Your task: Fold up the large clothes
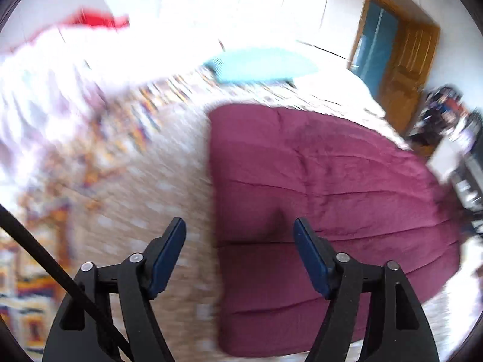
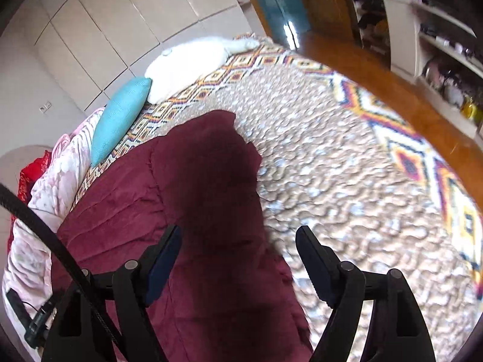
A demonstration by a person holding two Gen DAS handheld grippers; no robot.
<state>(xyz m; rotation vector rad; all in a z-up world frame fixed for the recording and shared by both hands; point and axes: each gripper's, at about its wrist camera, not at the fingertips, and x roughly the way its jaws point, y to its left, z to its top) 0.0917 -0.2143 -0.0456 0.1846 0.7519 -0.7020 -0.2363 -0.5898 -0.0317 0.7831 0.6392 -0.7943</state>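
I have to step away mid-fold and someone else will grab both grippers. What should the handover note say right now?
Left gripper: open, holding nothing, above the garment's edge.
Right gripper: open, holding nothing, over the garment's edge nearest it.
Maroon garment: lies on the patterned bedspread, one part already laid over itself, a darker flap on top in the right wrist view.
Nearby: blue pillow, white pillow.
Left to do: likely regrip an edge and continue folding; the left wrist view is blurred.
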